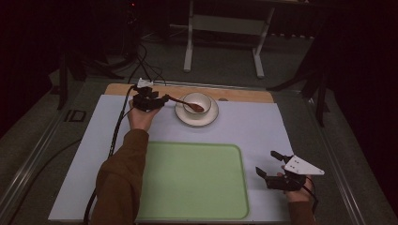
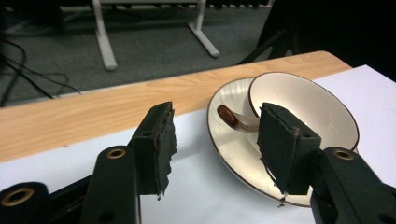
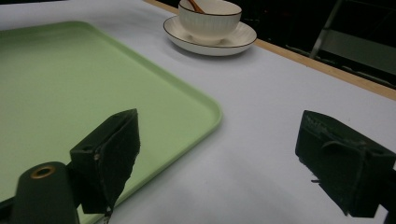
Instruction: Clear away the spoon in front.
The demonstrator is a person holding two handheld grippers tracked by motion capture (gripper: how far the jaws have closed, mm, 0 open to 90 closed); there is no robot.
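A pale green plastic tray (image 1: 195,180) lies bare on the white table cover (image 1: 253,126), well apart from the cream ribbed cup (image 1: 197,102) standing on its dark-rimmed cream saucer (image 1: 211,117) near the wooden table edge (image 1: 244,93); a brown spoon (image 1: 185,103) leans in the cup, handle towards the left gripper (image 1: 165,98); those jaws stand partly apart with the handle tip (image 2: 229,115) between them, unpressed; the right gripper (image 1: 268,163) rests wide open beside the tray, holding nothing.

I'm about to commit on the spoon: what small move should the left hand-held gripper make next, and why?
Probably close the left hand-held gripper on the spoon: its handle end sticks out over the saucer between the open jaws, not yet pinched.
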